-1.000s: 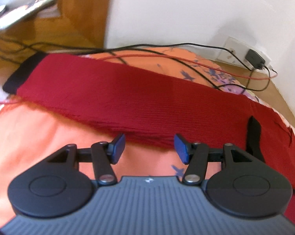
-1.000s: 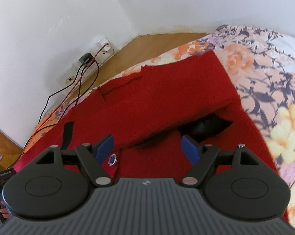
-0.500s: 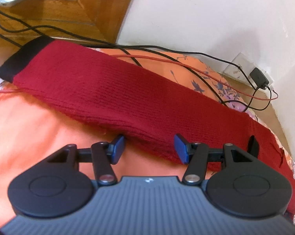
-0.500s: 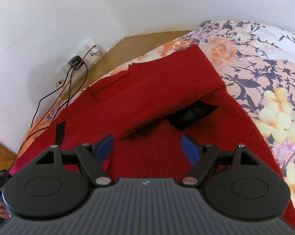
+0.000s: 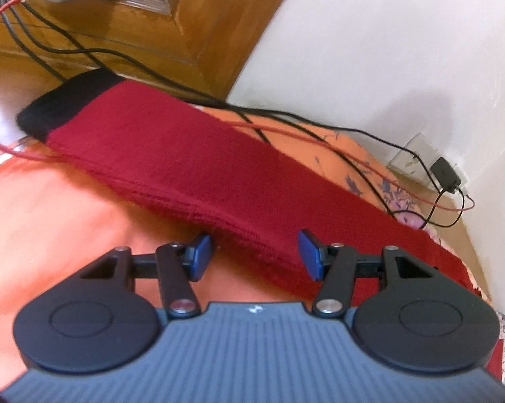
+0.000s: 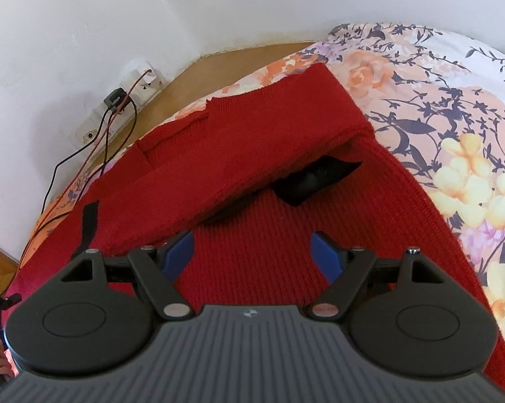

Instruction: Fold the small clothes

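The left gripper (image 5: 255, 255) has its blue pads wide apart and holds nothing; it hovers at the near edge of the long red knitted sleeve (image 5: 185, 158). This sleeve runs diagonally to the far left and ends in a black cuff (image 5: 67, 104). The right gripper (image 6: 252, 255) is also spread and empty, above the red knitted sweater (image 6: 252, 201), which lies on the floral bedsheet (image 6: 454, 117). Another sleeve (image 6: 252, 141) is folded across the sweater.

The walls (image 6: 84, 16) are white and plain. A bed with a flowered sheet (image 6: 454, 107) stands beside wooden furniture (image 5: 198, 33). A socket (image 6: 131, 77) sits low on the wall.
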Demonstrator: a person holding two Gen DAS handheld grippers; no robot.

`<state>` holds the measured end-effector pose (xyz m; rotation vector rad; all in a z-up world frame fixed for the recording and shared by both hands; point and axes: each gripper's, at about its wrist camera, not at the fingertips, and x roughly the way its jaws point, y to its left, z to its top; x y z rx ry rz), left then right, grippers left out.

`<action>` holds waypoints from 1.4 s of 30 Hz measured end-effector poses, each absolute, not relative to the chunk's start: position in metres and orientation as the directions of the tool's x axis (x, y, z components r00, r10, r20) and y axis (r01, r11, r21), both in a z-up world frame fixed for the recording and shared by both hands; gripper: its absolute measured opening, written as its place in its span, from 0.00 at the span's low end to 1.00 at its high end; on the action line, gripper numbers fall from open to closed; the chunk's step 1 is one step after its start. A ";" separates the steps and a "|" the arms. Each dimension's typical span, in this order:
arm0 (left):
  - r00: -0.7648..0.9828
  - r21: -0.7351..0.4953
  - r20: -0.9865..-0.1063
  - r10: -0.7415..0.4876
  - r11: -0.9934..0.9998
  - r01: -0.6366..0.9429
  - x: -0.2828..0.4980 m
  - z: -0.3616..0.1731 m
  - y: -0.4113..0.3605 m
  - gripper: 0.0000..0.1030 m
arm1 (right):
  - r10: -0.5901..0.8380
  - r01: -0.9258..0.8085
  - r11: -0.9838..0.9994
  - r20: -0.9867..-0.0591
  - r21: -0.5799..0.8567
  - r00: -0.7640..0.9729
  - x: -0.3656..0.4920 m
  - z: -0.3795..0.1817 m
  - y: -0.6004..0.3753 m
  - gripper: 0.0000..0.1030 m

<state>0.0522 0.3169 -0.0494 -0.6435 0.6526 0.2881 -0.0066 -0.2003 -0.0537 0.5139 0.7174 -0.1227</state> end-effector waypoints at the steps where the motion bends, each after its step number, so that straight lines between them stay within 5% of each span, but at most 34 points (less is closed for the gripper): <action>1: 0.771 -0.464 -0.635 0.052 0.772 -0.434 0.054 -0.050 0.317 0.55 | 0.064 0.282 0.868 -0.656 0.408 0.752 -0.007 -0.054 -0.200 0.80; 5: 0.786 -0.465 -0.615 0.061 0.777 -0.424 0.058 -0.052 0.316 0.54 | 0.048 0.286 0.874 -0.655 0.393 0.754 -0.011 -0.054 -0.202 0.80; 6: 0.789 -0.465 -0.612 0.064 0.777 -0.424 0.058 -0.052 0.316 0.49 | 0.043 0.288 0.875 -0.655 0.389 0.754 -0.013 -0.054 -0.202 0.80; 7: 0.788 -0.462 -0.612 0.067 0.779 -0.425 0.059 -0.053 0.317 0.33 | 0.037 0.293 0.874 -0.655 0.387 0.755 -0.014 -0.055 -0.203 0.80; 10: 0.785 -0.457 -0.617 0.049 0.790 -0.409 0.061 -0.055 0.318 0.16 | 0.027 0.311 0.867 -0.660 0.389 0.751 -0.017 -0.057 -0.208 0.80; 29: 0.938 -0.356 -0.344 -0.035 0.930 -0.096 0.045 0.031 0.234 0.13 | 0.045 0.248 0.892 -0.621 0.378 0.783 -0.019 -0.036 -0.216 0.80; 42: 0.920 -0.313 -0.347 -0.183 0.947 0.071 0.068 0.039 0.137 0.13 | 0.037 0.242 0.902 -0.623 0.357 0.781 -0.020 -0.023 -0.250 0.80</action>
